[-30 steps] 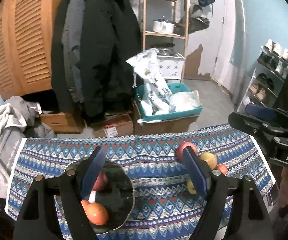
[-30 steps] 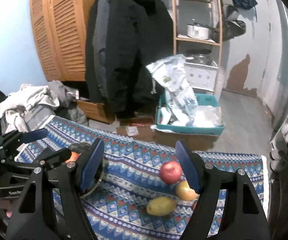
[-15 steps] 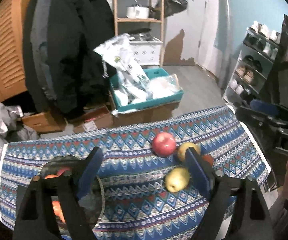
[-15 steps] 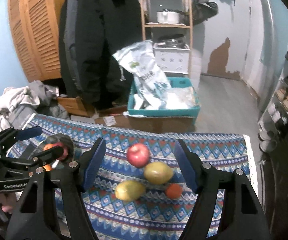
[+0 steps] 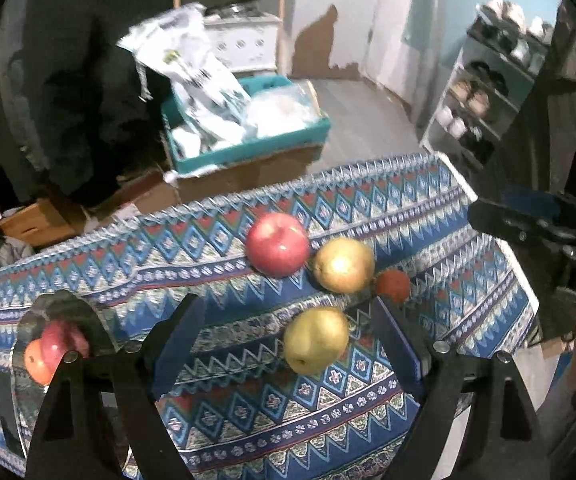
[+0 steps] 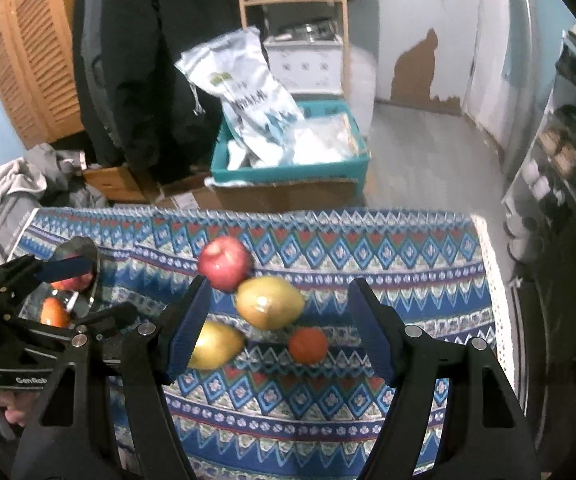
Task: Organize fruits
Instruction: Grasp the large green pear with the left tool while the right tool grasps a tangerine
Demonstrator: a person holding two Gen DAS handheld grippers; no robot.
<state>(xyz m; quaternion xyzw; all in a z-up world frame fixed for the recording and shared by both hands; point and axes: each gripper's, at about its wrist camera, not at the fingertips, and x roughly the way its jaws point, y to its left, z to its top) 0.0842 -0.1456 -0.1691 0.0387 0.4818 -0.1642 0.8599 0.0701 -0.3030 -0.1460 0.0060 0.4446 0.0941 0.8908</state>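
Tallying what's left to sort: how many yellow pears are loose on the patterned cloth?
2. One pear lies just in front of the red apple, touching it. The other pear lies nearer the camera to the left, partly behind a right gripper finger. None seems hidden.

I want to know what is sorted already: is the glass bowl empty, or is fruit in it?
Not empty. The glass bowl holds a red apple and an orange.
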